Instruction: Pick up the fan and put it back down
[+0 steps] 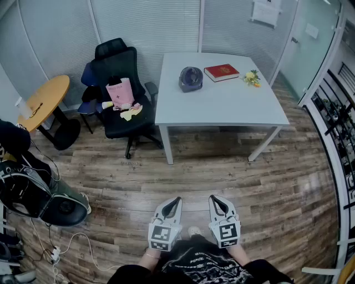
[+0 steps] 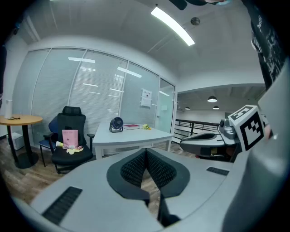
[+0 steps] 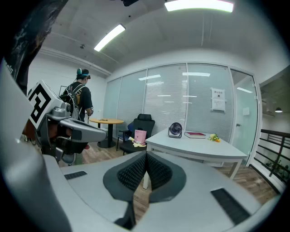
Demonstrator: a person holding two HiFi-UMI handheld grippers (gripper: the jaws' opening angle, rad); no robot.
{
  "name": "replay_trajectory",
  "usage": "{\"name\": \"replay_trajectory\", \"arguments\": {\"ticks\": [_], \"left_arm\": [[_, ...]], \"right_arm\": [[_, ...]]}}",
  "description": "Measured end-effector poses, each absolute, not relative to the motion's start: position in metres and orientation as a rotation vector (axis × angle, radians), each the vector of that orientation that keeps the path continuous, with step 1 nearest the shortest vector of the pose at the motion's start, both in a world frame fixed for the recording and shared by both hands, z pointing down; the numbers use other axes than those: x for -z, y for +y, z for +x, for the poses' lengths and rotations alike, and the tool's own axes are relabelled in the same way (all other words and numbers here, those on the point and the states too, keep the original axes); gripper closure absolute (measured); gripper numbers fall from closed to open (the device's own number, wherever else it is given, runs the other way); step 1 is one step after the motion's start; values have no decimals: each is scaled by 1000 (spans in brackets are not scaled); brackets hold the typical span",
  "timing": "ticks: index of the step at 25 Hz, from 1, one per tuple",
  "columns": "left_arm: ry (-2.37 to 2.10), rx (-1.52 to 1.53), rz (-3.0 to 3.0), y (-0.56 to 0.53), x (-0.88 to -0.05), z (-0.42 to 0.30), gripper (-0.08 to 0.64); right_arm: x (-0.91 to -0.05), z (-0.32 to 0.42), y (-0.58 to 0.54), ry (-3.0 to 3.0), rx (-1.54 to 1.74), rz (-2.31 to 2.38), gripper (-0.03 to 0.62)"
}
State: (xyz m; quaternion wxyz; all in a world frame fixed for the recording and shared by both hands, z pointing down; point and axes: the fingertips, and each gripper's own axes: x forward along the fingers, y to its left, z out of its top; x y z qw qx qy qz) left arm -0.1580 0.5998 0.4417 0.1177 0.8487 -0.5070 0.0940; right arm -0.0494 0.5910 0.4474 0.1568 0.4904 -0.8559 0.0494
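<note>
While I hold the left gripper and right gripper over the floor, short of the table, both jaw pairs are pressed together, empty; the fan stands near the tabletop's far edge, beside a book.

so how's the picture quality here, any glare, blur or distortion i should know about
Head view: strong fisheye bending of the walls, evenly lit, soft sheen on the floor, fan sharp. Left gripper view: dark vignetted corners, ceiling light blown out, fan small but clear. Right gripper view: same vignette, ceiling light glaring, fan clear.
</note>
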Motion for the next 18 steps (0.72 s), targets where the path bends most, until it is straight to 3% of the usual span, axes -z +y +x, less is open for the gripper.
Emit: {"name": "replay_trajectory", "arguments": {"ticks": [13, 16, 18], "left_arm": [[-1473, -266, 2498, 605, -449, -153, 540], [-1477, -236, 2492, 605, -446, -154, 540], [-1475, -221, 2485, 604, -447, -157, 519]], "right_arm": [[-450, -43, 596, -2467, -152, 1444, 581], [-449, -44, 596, -2476, -159, 1423, 502], [-452, -48, 598, -2481, -163, 1382, 388]]}}
